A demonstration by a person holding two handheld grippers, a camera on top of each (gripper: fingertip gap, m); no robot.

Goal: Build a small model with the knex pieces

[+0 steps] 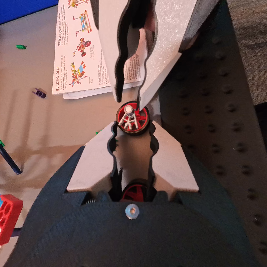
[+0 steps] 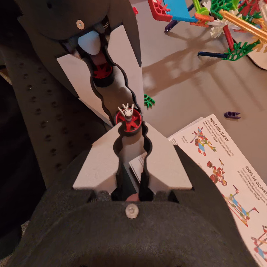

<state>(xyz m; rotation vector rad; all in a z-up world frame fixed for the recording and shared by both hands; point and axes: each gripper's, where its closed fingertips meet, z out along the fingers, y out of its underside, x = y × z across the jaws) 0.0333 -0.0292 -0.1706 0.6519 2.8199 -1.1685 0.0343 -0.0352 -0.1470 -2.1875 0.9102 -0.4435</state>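
Left gripper (image 1: 133, 125) and right gripper (image 2: 131, 125) meet tip to tip around a red, black-tyred wheel (image 1: 142, 117) bearing a grey connector (image 1: 127, 120), near a booklet (image 1: 75, 57) at the surface (image 1: 72, 122) edge; jaws part-spread, actual clamping indiscernible.

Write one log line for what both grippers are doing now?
left gripper: shut on red wheel | right gripper: same wheel, grip unclear | grey connector: on hub | booklet: behind
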